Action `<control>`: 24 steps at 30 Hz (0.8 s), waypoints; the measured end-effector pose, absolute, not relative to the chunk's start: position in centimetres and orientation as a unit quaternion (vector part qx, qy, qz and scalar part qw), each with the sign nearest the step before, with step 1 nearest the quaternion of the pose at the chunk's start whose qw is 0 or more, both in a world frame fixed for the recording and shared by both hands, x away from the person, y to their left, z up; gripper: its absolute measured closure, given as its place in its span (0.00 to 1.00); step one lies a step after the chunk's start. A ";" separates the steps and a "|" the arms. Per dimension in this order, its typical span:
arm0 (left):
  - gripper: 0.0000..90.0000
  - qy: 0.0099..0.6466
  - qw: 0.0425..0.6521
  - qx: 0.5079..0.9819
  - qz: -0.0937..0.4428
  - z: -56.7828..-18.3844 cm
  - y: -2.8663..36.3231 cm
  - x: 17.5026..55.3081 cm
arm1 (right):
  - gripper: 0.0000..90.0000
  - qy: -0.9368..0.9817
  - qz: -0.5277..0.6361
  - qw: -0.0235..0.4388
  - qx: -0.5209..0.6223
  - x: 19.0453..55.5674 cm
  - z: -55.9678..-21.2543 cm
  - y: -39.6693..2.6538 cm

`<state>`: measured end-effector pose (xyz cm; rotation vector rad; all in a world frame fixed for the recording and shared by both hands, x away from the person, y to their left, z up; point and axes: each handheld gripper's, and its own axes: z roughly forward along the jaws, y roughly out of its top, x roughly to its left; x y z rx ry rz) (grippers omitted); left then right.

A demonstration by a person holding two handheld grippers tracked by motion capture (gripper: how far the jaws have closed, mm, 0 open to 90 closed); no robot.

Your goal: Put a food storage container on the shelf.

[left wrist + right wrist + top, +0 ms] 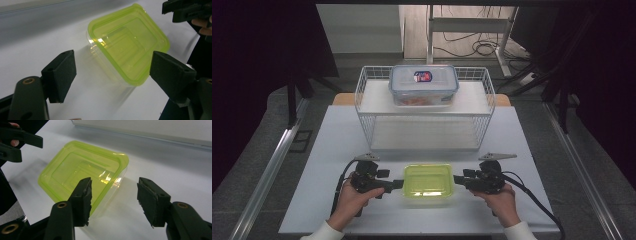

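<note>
The small rectangular container of clear plastic with a lime-green lid (428,181) stands flat on the white table top (337,140), near the person's edge, in front of the white wire basket (362,100) which carries a bigger clear lidded box (424,85) on its upper shelf. The long axis of the green-lidded container runs across the table, from one hand to the other, so each of its short ends faces one tool.

The left gripper (398,184) lies level at the left short end, and the right gripper (458,179) lies level at the right short end; both point inward, toward each other, with the container exactly between them. They are about equally near, each one just beside its own end of the lid.

In the left gripper view the two black jaws stand wide apart and the container (128,47) lies ahead of them, between and beyond the pads, not touched. In the right gripper view the jaws are also spread; the container (82,172) is ahead and toward the left pad (83,200), whose tip overlaps the lid's rim in the picture, but it does not press on it. So both tools are released and hold nothing.

I judge that any grasp must come along this long axis, from the short ends
</note>
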<state>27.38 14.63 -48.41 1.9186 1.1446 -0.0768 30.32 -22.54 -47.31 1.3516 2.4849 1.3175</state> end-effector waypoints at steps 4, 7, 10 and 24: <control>0.24 0.466 0.438 0.768 -0.041 -48.8 13.9 27.9 | 0.47 0.791 0.428 0.001 0.437 30.4 -47.4 -22.4; 0.25 0.472 0.436 0.765 -0.049 -49.1 13.5 28.2 | 0.47 0.784 0.434 -0.004 0.443 30.4 -47.5 -22.3; 0.27 0.481 0.434 0.759 -0.060 -49.4 13.0 28.5 | 0.47 0.786 0.430 -0.008 0.445 30.5 -47.9 -22.1; 0.40 0.500 0.421 0.751 -0.090 -50.9 12.3 29.5 | 0.48 0.788 0.416 -0.021 0.454 31.0 -49.2 -21.3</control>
